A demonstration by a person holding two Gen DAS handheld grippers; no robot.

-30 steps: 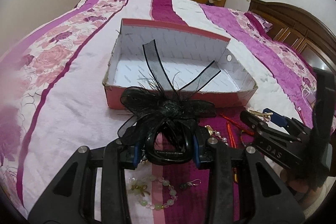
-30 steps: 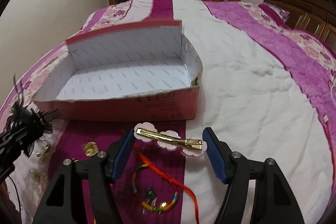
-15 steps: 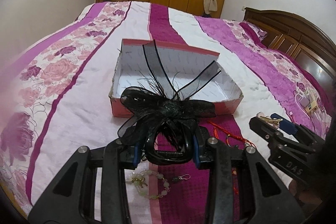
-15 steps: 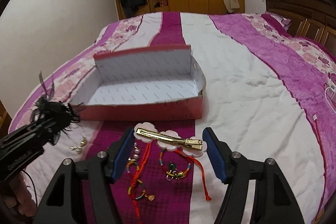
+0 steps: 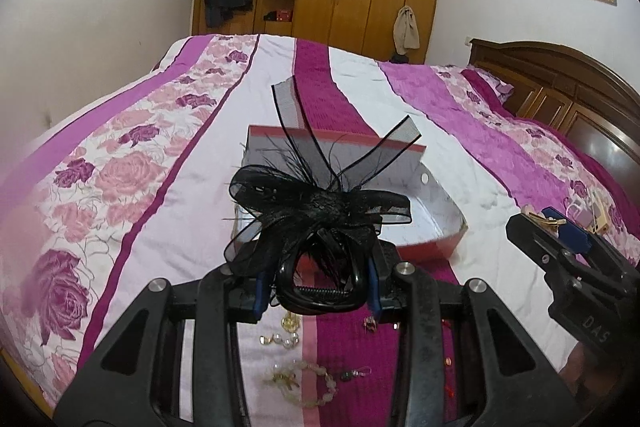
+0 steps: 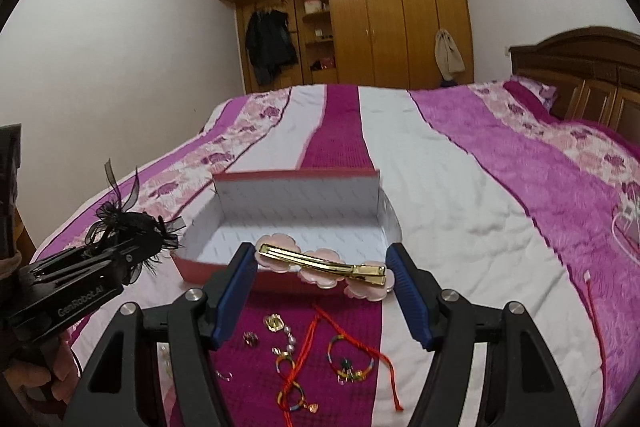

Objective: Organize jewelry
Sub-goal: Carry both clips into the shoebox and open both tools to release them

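Jewelry box point(image 6: 296, 223) bare; black bow clip point(image 5: 320, 211) in left claw point(image 5: 316, 285), gold barrette point(image 6: 322, 261) in right claw point(image 6: 322, 289); bracelets point(image 6: 320, 359) left on bed point(image 6: 460, 195)

Box point(image 6: 280, 273) open-topped, interior bare; bracelets point(image 6: 320, 359) clutter bedspread point(image 6: 460, 227) before it.

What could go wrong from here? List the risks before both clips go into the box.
1. The gold hair clip is pinched only by its two ends in the right gripper, so it could twist or slip out before reaching the box.
2. The black feather clip in the left gripper trails loose ribbons that may snag the box rim.
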